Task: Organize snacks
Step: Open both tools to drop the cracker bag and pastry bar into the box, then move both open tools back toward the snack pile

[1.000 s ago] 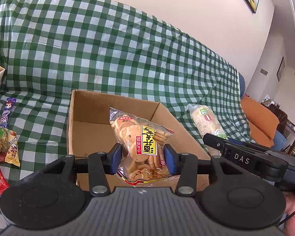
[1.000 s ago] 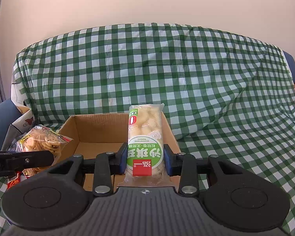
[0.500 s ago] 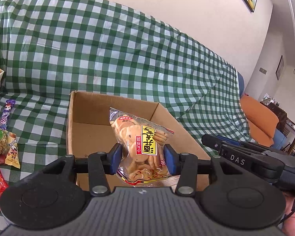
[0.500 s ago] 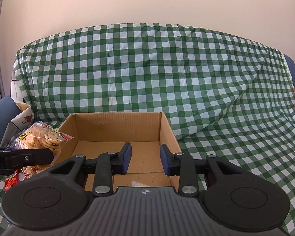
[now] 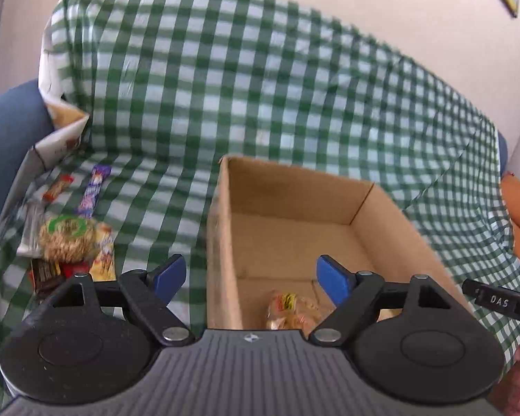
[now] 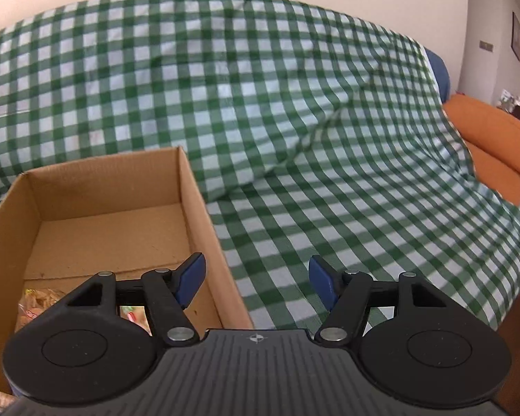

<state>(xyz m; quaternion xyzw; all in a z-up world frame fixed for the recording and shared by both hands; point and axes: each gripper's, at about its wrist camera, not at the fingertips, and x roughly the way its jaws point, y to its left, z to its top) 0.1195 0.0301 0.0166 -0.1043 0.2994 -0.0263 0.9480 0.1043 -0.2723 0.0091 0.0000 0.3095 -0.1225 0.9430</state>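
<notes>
Both claws spread wide, empty — left claw (image 5: 249, 277), right claw (image 6: 256, 279). Cracker bag (image 5: 291, 308) lies in cardboard box (image 5: 225, 228). Remaining snack pile (image 5: 69, 239) on sofa cover, left of box — left claw nearer, likely next reach.

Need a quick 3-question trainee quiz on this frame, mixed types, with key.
1. True or false: the left gripper holds a snack.
2. Where does the cracker bag lie? A) on the checkered cloth B) in the cardboard box C) in the right gripper
3. Fill in: the loose snack pile lies to the box's ____ in the left wrist view.

Key: 1 false; 2 B; 3 left.
</notes>
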